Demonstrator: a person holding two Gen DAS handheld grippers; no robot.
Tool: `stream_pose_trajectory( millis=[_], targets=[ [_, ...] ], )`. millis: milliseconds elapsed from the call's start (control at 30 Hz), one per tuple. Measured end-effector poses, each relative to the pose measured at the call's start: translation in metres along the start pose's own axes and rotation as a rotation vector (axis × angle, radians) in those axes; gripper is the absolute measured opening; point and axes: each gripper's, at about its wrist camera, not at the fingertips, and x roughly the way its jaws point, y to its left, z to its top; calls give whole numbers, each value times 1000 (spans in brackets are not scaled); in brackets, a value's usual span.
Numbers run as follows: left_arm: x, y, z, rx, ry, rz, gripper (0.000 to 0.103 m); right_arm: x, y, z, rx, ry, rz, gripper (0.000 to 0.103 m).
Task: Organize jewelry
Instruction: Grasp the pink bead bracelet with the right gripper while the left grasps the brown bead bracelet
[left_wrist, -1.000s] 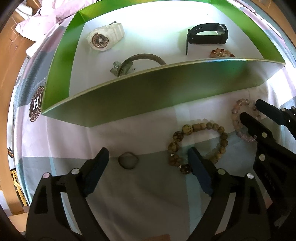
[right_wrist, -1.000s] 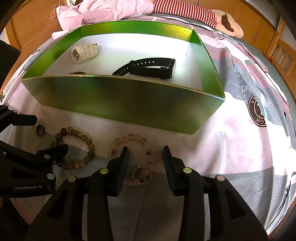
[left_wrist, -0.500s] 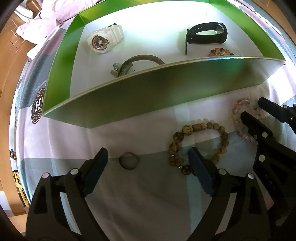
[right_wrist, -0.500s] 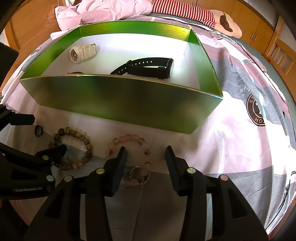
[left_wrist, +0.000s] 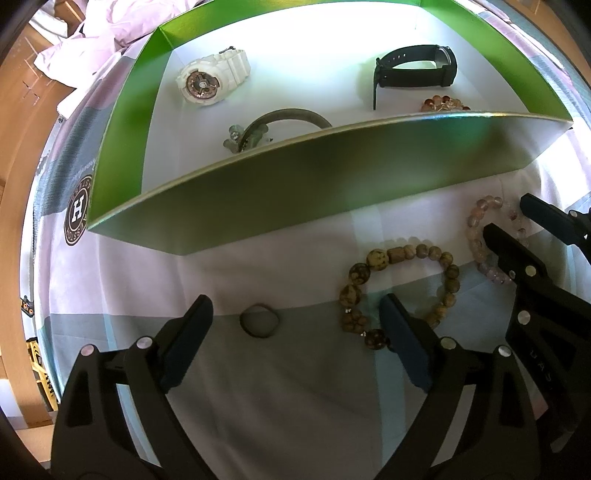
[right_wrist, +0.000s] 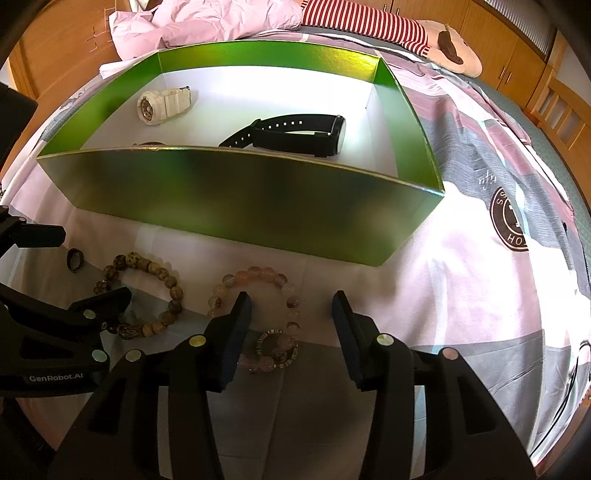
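Observation:
A green box (left_wrist: 295, 184) (right_wrist: 258, 199) holds a white watch (left_wrist: 212, 79) (right_wrist: 162, 103), a black watch (left_wrist: 413, 68) (right_wrist: 295, 131), a dark bangle (left_wrist: 288, 116) and a small bead bracelet (left_wrist: 443, 103). On the bedsheet in front lie a dark ring (left_wrist: 258, 320) (right_wrist: 75, 259), a brown bead bracelet (left_wrist: 402, 288) (right_wrist: 147, 291) and a pink bead bracelet (left_wrist: 484, 240) (right_wrist: 258, 306). My left gripper (left_wrist: 295, 325) is open around the ring, its right finger over the brown bracelet. My right gripper (right_wrist: 291, 317) is open over the pink bracelet.
A crumpled pink blanket (right_wrist: 207, 22) and a striped pillow (right_wrist: 369, 26) lie behind the box. Wooden furniture (right_wrist: 517, 55) stands around the bed. The sheet carries round brown logos (left_wrist: 77, 210) (right_wrist: 511, 218).
My right gripper has opened wider over the pink bracelet. My left gripper has barely moved.

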Motion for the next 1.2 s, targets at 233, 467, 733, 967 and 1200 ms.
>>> stream_pose_trajectory(
  millis=[233, 467, 733, 967, 1200],
  targets=[
    [0, 1, 2, 3, -2, 3, 91, 0, 1, -1, 1, 0, 0, 47],
    [-2, 2, 2, 2, -4, -5, 87, 0, 0, 0, 6, 1, 6, 47],
    [-7, -3, -2, 22, -15, -55, 65, -1, -3, 1, 23, 8, 30, 45],
    [-15, 2, 0, 36, -25, -137, 13, -10, 1, 3, 19, -19, 95, 8],
    [-34, 53, 12, -74, -80, -218, 13, -36, -6, 12, 51, -113, 116, 8]
  ],
)
